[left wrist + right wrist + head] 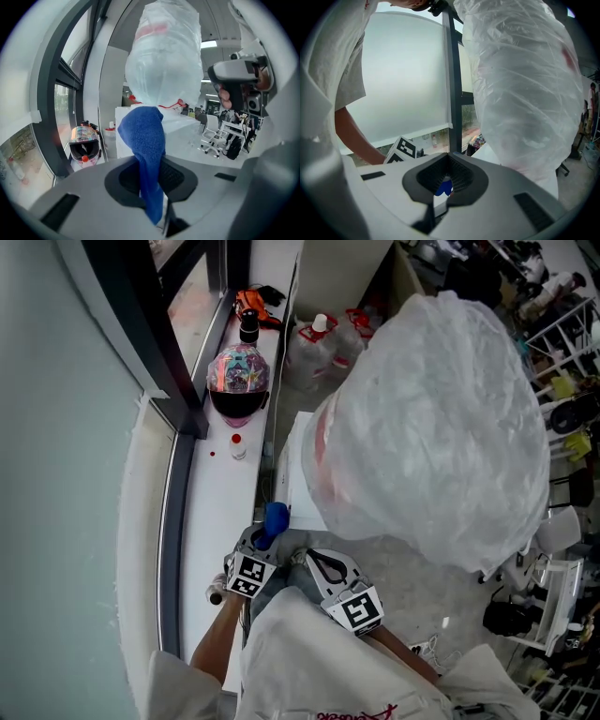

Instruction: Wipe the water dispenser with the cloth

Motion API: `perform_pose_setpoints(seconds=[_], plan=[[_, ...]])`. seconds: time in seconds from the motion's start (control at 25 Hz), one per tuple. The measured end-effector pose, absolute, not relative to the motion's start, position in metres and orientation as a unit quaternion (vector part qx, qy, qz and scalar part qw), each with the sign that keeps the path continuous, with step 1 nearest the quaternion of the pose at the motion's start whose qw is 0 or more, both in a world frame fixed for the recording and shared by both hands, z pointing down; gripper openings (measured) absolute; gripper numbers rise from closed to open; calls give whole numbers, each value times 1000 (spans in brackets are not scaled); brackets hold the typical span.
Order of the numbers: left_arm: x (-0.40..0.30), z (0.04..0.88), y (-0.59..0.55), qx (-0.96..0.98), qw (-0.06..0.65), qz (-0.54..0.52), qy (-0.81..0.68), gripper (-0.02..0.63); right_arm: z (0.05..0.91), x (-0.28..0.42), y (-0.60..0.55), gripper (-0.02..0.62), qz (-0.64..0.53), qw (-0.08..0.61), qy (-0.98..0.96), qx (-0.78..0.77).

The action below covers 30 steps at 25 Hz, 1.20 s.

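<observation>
The water dispenser's white body (pixel 292 470) stands just ahead of me, and its big bottle, wrapped in clear plastic (pixel 436 418), fills the right of the head view. My left gripper (pixel 258 547) is shut on a blue cloth (pixel 275 518) beside the dispenser's near left corner. In the left gripper view the cloth (pixel 145 140) sticks up from between the jaws of the left gripper (pixel 151 180), in front of the wrapped bottle (pixel 164 56). My right gripper (pixel 328 570) is close beside the left one. In its own view the right gripper (pixel 446 180) is shut on nothing, next to the wrapped bottle (pixel 525 84).
A white window ledge (pixel 214 512) runs along the left with a colourful helmet (pixel 238 381), a small bottle (pixel 238 446) and a dark bottle (pixel 248 326). Water jugs (pixel 319 338) stand behind the dispenser. Office chairs (pixel 555 554) and clutter are at the right.
</observation>
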<state>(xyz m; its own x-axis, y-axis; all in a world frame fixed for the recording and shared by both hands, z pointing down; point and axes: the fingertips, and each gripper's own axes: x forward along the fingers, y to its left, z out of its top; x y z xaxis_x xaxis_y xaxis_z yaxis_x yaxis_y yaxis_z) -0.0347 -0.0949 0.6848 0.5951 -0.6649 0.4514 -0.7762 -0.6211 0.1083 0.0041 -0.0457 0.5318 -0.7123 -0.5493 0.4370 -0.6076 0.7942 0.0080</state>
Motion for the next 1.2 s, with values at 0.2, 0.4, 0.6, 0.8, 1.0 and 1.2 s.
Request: perform_pose_setpoints(seconds=[0.2,0.4,0.6,0.8,1.0,1.2], plan=[[-60,688,-153,868,141,187,-438,63,534,7,-47,14,76,216,-919,320],[-67,689,-257,861,139,203,-445,63,535,12,-47,14,86,223,-914,327],[-60,685,-324,861,139,208,-444,63,537,19,-46,14,93,230,-910,331],[-38,707,-337,868,130,247,-411,63,539,35,-49,14,98,244,-902,343],[-34,707,-332,873,121,251,-400,63,541,38,-51,14,101,243,-900,346],[-34,704,-309,879,109,249,-393,63,537,28,-54,15,92,240,-906,336]])
